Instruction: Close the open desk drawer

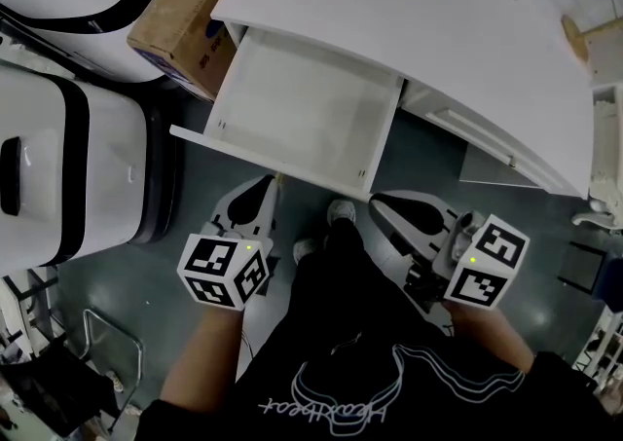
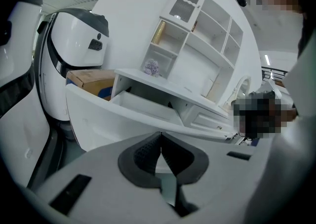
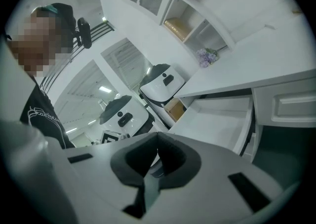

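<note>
The white desk [image 1: 419, 30] has its drawer [image 1: 302, 113] pulled out towards me, and nothing lies inside it. The drawer's front panel [image 1: 268, 159] is just beyond both grippers. My left gripper [image 1: 263, 188] points at the panel's right half from a short way off, jaws shut on nothing. My right gripper [image 1: 382, 203] is shut and empty too, below the drawer's right corner. The left gripper view has shut pads [image 2: 148, 151] before the drawer front [image 2: 113, 119]. From the right gripper [image 3: 157, 139] the open drawer [image 3: 222, 119] appears from its side.
A cardboard box [image 1: 180, 16] sits left of the drawer under the desk. Big white machines with black trim [image 1: 68, 166] stand at the left. A metal frame [image 1: 97, 351] is at the lower left. My shoes [image 1: 341, 210] are between the grippers. A shelf unit [image 2: 197, 35] tops the desk.
</note>
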Available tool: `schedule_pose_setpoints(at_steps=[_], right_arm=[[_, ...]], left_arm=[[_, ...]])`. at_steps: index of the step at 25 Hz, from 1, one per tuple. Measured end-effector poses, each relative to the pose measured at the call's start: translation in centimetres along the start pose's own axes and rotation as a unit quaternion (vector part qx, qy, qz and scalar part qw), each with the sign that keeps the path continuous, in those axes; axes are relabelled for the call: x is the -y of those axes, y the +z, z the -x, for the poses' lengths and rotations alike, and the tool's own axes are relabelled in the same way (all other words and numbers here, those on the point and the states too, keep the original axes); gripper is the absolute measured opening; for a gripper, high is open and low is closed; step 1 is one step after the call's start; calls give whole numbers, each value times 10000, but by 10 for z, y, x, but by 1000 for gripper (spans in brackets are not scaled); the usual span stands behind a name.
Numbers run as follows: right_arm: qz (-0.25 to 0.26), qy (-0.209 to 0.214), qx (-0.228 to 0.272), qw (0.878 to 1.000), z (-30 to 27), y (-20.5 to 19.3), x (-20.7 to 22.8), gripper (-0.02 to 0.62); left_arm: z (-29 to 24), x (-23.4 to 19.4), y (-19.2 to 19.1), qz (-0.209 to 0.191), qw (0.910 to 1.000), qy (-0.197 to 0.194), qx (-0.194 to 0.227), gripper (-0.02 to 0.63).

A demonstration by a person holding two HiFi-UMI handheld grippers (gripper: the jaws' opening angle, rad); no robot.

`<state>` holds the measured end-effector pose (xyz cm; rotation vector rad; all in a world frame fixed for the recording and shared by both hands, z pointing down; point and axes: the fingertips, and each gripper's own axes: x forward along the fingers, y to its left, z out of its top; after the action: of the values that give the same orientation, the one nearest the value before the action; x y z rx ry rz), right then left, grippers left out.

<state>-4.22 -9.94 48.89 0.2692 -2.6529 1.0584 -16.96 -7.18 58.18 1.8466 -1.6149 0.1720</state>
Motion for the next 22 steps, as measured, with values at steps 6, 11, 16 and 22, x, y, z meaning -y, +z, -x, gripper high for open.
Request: schedule_pose_setpoints(at_steps=[6, 11, 16, 22], right_arm=[[-129, 73, -63, 9999, -12, 6, 14, 6], [-175, 113, -119, 9997, -20, 9, 20, 6], [-203, 120, -138, 9996, -22, 12, 25, 6], [-221, 129, -129, 9996, -22, 13, 29, 6]], left_arm=[[-12, -6, -1, 108, 9999, 37, -130, 5], [-14, -8, 0, 144, 9997, 7, -174, 5], [-18, -8, 2, 153, 9997, 12, -193, 5], [-24, -9, 7, 170, 9997, 42, -191, 6]])
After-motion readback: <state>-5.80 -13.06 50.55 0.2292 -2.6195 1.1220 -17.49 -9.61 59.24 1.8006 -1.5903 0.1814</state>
